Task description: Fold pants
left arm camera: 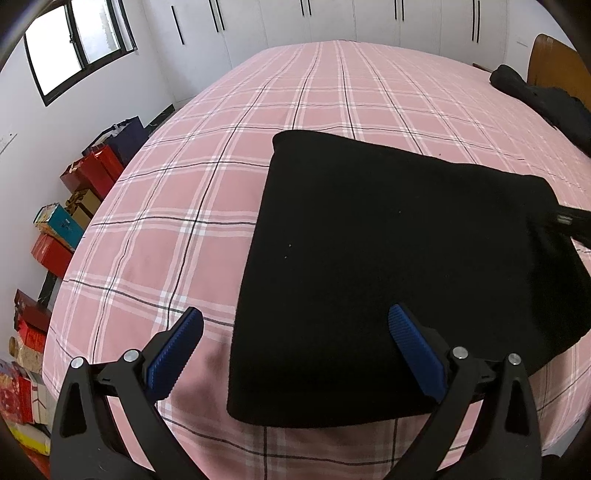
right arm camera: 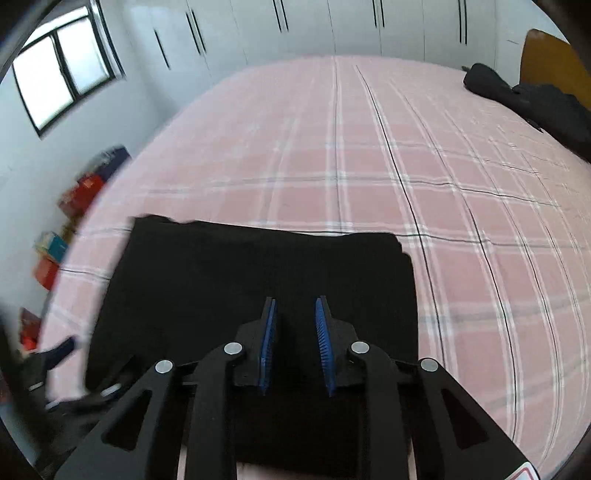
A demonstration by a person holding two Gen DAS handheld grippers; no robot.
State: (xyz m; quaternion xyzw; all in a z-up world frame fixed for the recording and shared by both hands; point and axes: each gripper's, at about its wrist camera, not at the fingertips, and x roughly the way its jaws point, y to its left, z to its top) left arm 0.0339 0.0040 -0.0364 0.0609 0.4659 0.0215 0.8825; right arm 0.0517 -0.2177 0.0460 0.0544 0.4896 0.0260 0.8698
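The black pants (left arm camera: pixel 388 266) lie folded into a flat rectangle on the pink plaid bed (left arm camera: pixel 177 192). My left gripper (left arm camera: pixel 295 321) hangs open and wide over their near left edge, one blue pad (left arm camera: pixel 173 350) above the sheet and the other above the cloth, holding nothing. In the right wrist view the pants (right arm camera: pixel 258 266) fill the lower middle. My right gripper (right arm camera: pixel 295 310) stands over them with its jaws narrowed to a small gap. Only black shows in that gap, so a pinch on the cloth cannot be made out. Part of the right gripper (left arm camera: pixel 569 221) shows at the pants' right edge.
A second dark garment (left arm camera: pixel 546 99) is heaped at the far right by the wooden headboard (left arm camera: pixel 554 55). Red and coloured gift boxes (left arm camera: pixel 55 236) line the floor left of the bed. White wardrobes (left arm camera: pixel 332 18) stand behind, a window (left arm camera: pixel 74 44) at the upper left.
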